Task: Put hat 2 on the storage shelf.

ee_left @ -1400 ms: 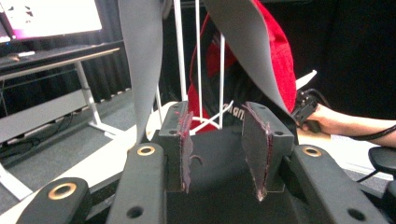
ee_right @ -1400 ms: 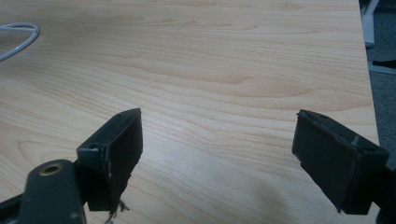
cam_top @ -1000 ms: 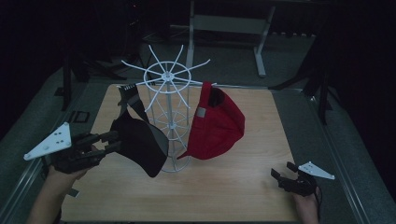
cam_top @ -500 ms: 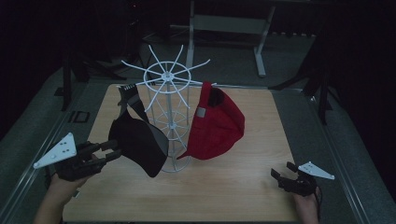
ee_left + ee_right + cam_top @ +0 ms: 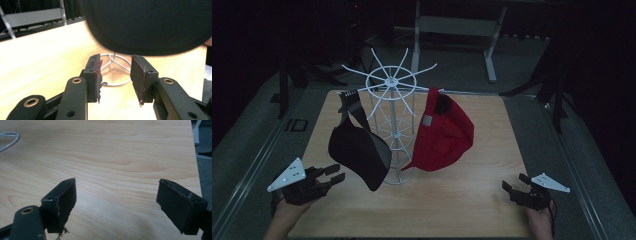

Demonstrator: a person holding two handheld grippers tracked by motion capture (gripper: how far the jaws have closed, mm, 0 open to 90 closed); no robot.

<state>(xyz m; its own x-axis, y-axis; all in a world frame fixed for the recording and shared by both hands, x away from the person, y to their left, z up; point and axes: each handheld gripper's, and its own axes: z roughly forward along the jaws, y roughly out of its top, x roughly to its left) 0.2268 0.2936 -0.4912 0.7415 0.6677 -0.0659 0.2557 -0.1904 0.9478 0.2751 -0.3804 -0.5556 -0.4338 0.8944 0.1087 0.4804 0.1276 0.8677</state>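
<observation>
A white wire hat rack (image 5: 389, 82) stands mid-table. From one of its left arms hangs a black cap (image 5: 359, 152); a red cap (image 5: 444, 132) hangs on the right side. My left gripper (image 5: 336, 173) hovers low at the table's front left, just left of and below the black cap, jaws open with nothing between them. In the left gripper view the gripper (image 5: 116, 75) points at the rack's base ring (image 5: 117, 83), with the black cap (image 5: 150, 22) overhead. My right gripper (image 5: 513, 182) rests open at the front right, over bare wood (image 5: 117, 170).
The wooden table (image 5: 462, 205) has grey floor on both sides. A metal-framed bench (image 5: 457, 25) and dark tripod legs (image 5: 537, 85) stand behind it. The rack's base ring (image 5: 10, 141) shows at the top left of the right gripper view.
My left gripper has sunk from beside the black cap's brim down towards the tabletop. The right gripper and both caps have stayed where they were.
</observation>
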